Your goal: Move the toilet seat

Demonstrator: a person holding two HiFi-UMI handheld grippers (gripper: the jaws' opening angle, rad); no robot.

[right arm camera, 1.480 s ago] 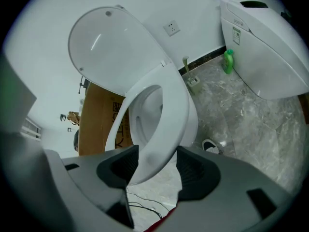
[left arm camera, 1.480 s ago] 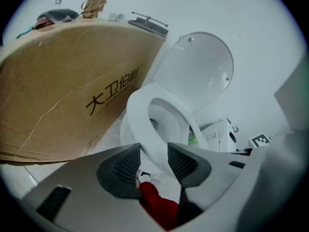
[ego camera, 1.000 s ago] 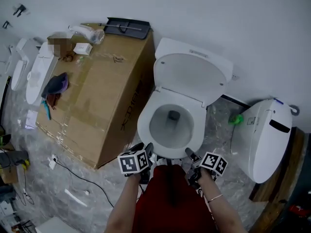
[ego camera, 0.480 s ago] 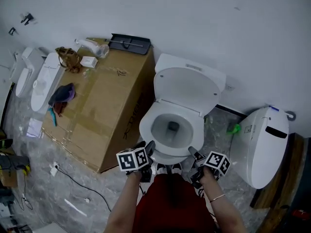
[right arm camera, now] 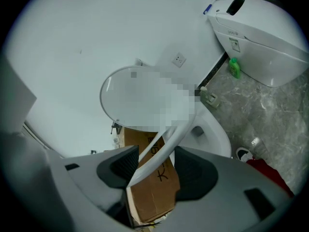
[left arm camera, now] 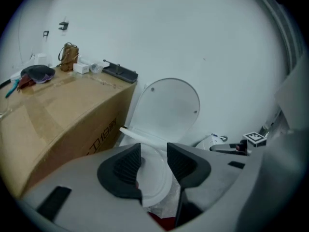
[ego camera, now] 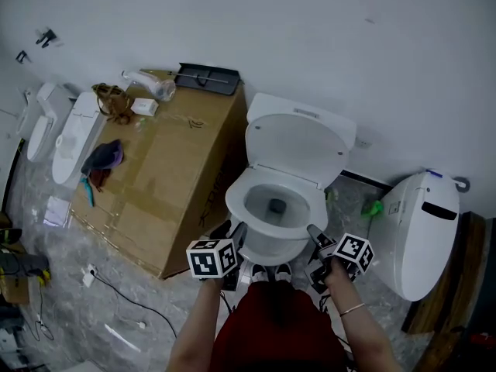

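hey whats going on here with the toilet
A person stands at the front of a toilet with a gripper in each hand. The right gripper has the edge of the toilet seat between its open jaws, not clamped yet. The left gripper is open by the bowl's front, holding nothing. The lid is already up.

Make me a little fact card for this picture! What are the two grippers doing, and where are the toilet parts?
Toilet lid: up, against the wall
Toilet seat: its rim runs between the right gripper's jaws
Right gripper: open, wider than the seat rim
Left gripper: open, holding nothing, at the front of the toilet bowl
Beside the toilet: cardboard box
On the box: hair dryer, black tray
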